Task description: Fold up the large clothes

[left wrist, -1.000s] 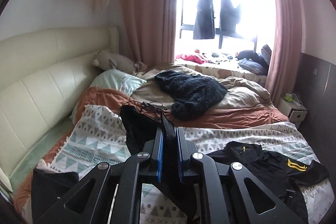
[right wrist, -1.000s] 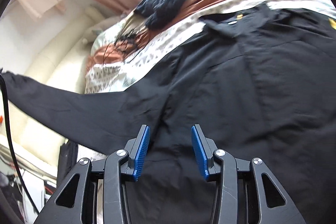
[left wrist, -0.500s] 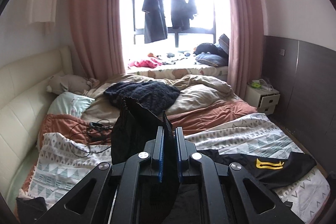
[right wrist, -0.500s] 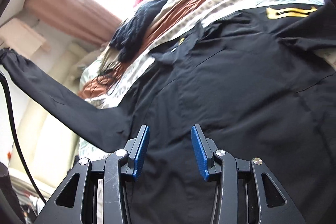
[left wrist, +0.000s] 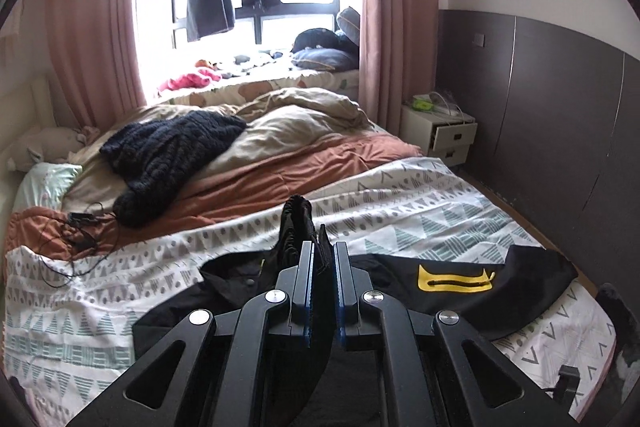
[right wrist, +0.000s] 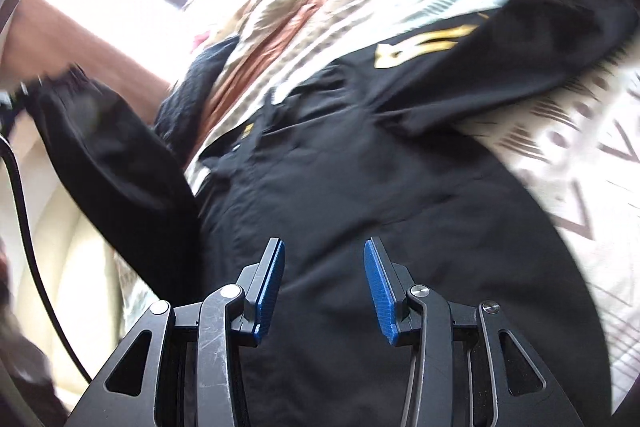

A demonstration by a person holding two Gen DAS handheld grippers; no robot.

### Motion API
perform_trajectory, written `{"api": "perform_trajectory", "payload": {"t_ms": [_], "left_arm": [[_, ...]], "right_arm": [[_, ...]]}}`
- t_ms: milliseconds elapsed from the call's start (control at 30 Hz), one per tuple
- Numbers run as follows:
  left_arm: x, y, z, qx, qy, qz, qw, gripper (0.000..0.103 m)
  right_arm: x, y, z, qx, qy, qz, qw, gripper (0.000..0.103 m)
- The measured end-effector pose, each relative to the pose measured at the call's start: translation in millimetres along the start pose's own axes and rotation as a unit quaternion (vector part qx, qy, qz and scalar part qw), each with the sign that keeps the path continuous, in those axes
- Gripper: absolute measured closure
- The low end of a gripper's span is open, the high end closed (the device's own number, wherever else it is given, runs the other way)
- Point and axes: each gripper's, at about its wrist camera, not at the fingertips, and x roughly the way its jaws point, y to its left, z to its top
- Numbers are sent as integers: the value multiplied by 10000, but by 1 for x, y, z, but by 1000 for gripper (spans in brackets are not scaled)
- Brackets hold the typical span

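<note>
- A large black long-sleeved jacket (left wrist: 460, 303) of thin, smooth cloth lies spread front-up on the near part of the bed, on a white bedspread (left wrist: 400, 211) printed with grey and green triangles.
- A yellow embroidered patch (left wrist: 456, 281) sits on the sleeve that lies out flat toward the right edge of the bed; a small yellow mark shows near the collar.
- In the right wrist view the same jacket (right wrist: 360, 187) fills most of the frame, wrinkled across its body, and that picture is blurred.
- The jacket's other sleeve (right wrist: 112, 163) is lifted off the bed and hangs in a slack band up toward the left of that view.
- The left gripper (left wrist: 321, 259) is clenched on the gathered cuff (left wrist: 296, 223) of this raised sleeve: its blue pads press the black cloth from both sides, and the ribbed cuff end sticks up beyond the fingertips.
- The right gripper (right wrist: 324, 259) has its jaws parted to a middling gap, with nothing pinched between the blue pads; it hangs over the jacket's body, and I cannot tell whether the fingertips touch the cloth.
- Farther up the bed lie a rust-brown quilt (left wrist: 304, 167) and a dark chunky knitted sweater (left wrist: 172, 151).
</note>
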Motion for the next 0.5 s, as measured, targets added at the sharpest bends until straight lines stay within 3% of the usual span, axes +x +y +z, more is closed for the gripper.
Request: {"api": "perform_trajectory", "payload": {"t_ms": [167, 267, 367, 400, 433, 500], "left_arm": [[56, -16, -30, -299, 456, -389, 9978, 94], [81, -27, -46, -523, 768, -951, 9911, 90], [91, -31, -62, -540, 1011, -1067, 9877, 85], [91, -30, -65, -549, 1032, -1128, 9867, 71], [89, -28, -68, -569, 1025, -1204, 9858, 40], [79, -18, -74, -642, 906, -1285, 9855, 4]], "right_arm": [[-6, -40, 7, 632, -117, -222, 9977, 61], [-7, -47, 8, 837, -181, -153, 9962, 61], [-4, -45, 8, 844, -205, -211, 9960, 61], [-1, -45, 8, 821, -185, -221, 9962, 61], [0, -42, 8, 779, -147, -218, 9966, 61], [2, -42, 7, 684, -67, -213, 9974, 61]]}}
